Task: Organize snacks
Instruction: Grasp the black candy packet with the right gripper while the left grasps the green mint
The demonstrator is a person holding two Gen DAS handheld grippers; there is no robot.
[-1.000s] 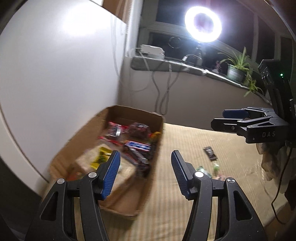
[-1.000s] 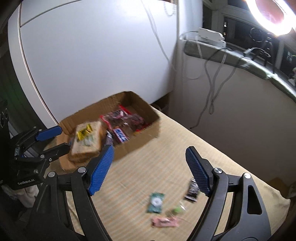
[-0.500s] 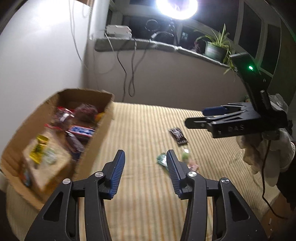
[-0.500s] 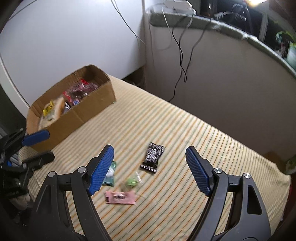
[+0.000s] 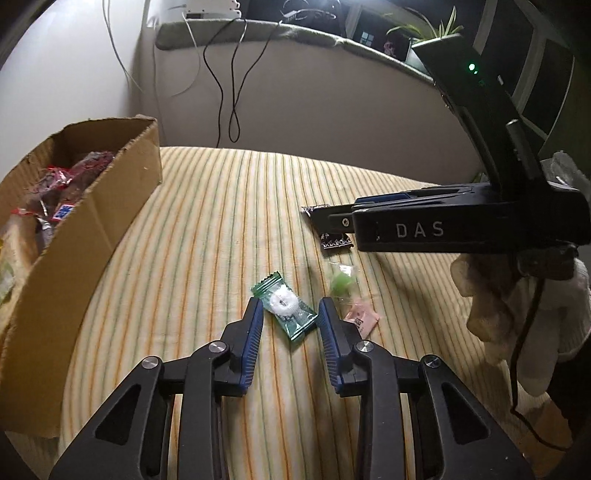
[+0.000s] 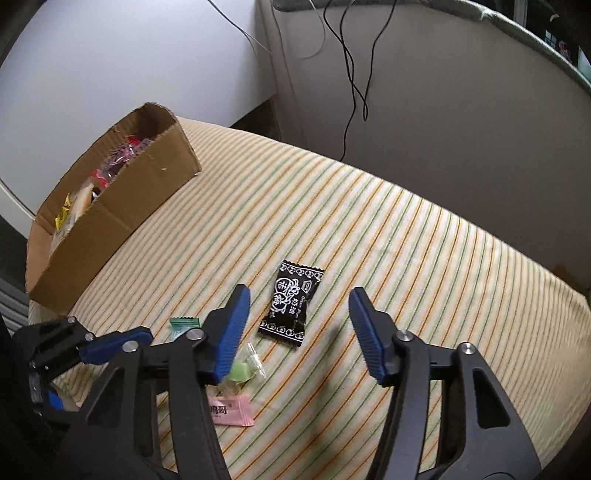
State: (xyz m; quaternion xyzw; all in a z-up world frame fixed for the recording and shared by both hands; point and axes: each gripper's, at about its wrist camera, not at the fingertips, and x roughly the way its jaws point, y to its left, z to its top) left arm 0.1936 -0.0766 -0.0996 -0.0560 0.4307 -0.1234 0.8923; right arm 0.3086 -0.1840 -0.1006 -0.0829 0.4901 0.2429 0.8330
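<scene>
A striped cloth (image 6: 406, 229) — cream with green and orange lines — covers the surface, which butts against a pale wall (image 6: 424, 92) with black cables (image 6: 354, 74) hanging down it. A ledge (image 5: 295, 35) runs along the wall's top, with a plant (image 5: 424, 27) on it.

The left gripper (image 5: 290, 314) hangs low over the cloth, its blue fingers (image 5: 253, 332) apart on either side of a green candy (image 5: 286, 310), not pressing it. Just right of that lie a clear-wrapped green sweet (image 5: 341, 282) and a pink packet (image 5: 360, 317), partly hidden by the right finger.

The right gripper (image 6: 299, 317) is spread wide — a black packet (image 6: 291, 302) lies flat on the cloth between its fingertips, untouched. In the left view this gripper crosses over the black packet (image 5: 334, 240), held in a white-gloved hand (image 5: 517, 314).

A cardboard box (image 6: 140, 210) sits at the cloth's left edge, well apart from the loose sweets, with wrapped snacks (image 5: 55, 199) piled inside.
</scene>
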